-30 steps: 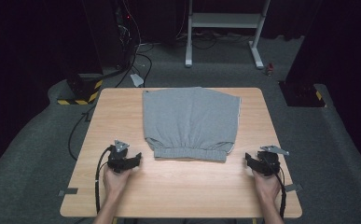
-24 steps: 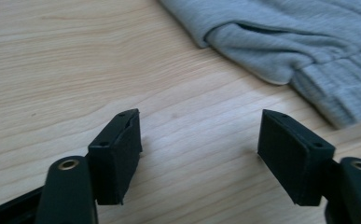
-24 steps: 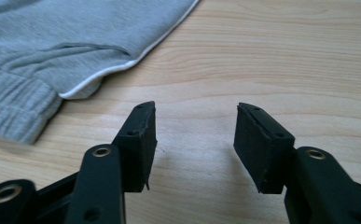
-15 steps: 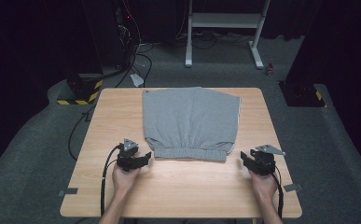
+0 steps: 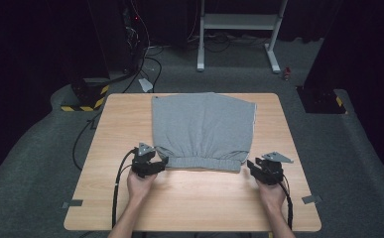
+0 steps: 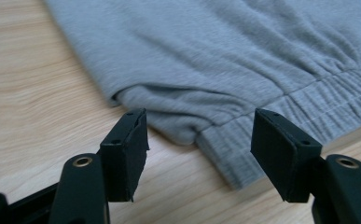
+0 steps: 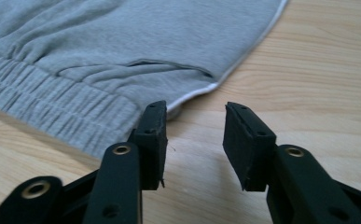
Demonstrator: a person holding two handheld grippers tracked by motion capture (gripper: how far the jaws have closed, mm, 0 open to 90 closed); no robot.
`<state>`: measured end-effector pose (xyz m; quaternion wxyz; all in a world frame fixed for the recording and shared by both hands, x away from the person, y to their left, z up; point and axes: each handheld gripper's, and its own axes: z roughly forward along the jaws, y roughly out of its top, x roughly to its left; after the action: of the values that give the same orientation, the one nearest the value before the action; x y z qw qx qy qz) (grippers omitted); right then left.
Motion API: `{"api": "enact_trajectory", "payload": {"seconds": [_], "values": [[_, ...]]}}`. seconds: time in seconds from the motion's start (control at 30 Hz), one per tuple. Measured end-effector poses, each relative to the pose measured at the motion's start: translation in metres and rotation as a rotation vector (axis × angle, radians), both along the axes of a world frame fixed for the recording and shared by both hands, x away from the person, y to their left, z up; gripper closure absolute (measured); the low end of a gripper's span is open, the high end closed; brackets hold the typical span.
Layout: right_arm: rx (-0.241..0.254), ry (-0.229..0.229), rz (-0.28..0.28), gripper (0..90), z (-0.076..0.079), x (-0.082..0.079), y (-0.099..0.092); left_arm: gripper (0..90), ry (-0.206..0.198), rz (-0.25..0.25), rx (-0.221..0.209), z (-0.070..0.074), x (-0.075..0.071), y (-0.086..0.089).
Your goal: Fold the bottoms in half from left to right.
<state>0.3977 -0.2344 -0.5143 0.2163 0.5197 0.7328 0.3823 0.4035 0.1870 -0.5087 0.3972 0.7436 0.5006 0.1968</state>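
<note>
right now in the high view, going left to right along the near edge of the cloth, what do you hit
left gripper → grey garment's elastic waistband → right gripper, all on the wooden table

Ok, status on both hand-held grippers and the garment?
Left hand-held gripper open, closing at waistband corner. Right hand-held gripper open, closing, short of the other corner. Grey shorts flat on table. Nothing in the way.
</note>
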Motion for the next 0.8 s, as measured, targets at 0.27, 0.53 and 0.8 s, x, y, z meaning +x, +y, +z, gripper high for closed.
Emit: {"api": "enact_trajectory", "payload": {"seconds": [0.27, 0.53, 0.8], "values": [[-0.008, -0.028, 0.064, 65.1, 0.006, 0.005, 0.024, 38.5, 0.005, -0.03, 0.043, 0.0, 0.009, -0.02], [-0.032, -0.006, 0.087, 61.8, 0.003, 0.018, 0.044, 40.5, 0.005, -0.032, 0.064, 0.0, 0.016, -0.033], [-0.07, 0.016, 0.079, 55.7, -0.003, 0.023, 0.055, 41.4, 0.029, -0.014, 0.099, -0.009, 0.021, -0.037]]}}
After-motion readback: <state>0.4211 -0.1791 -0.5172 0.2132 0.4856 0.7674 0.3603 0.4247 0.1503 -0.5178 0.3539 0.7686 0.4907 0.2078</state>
